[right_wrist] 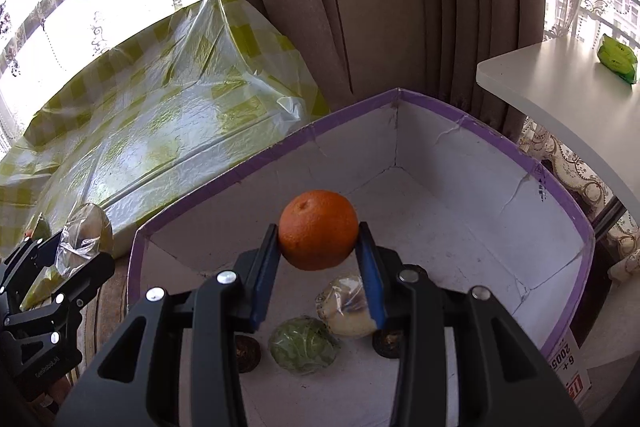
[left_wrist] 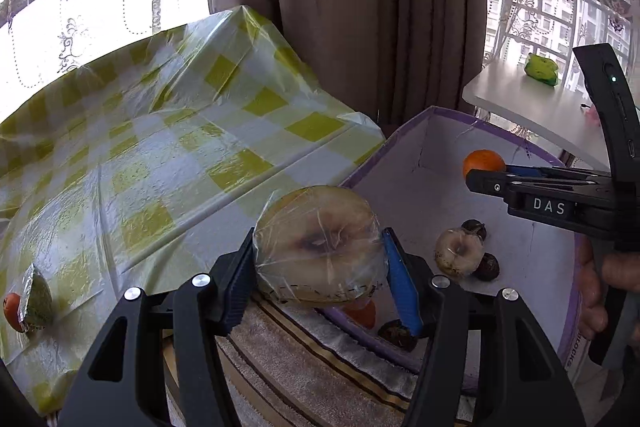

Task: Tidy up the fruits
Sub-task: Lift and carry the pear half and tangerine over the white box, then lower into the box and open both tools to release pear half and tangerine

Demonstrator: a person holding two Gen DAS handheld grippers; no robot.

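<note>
A wrapped apple half [left_wrist: 320, 247] is being clenched in the left gripper [left_wrist: 320, 267] and an orange [right_wrist: 318, 235] in the right gripper [right_wrist: 318, 255], both being carried over the box [right_wrist: 460, 119] for collection.

Brown curtains [left_wrist: 360, 7] — bright windows [left_wrist: 100, 7]

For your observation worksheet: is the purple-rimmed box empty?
No. The box holds wrapped fruit and a green wrapped item.
</note>
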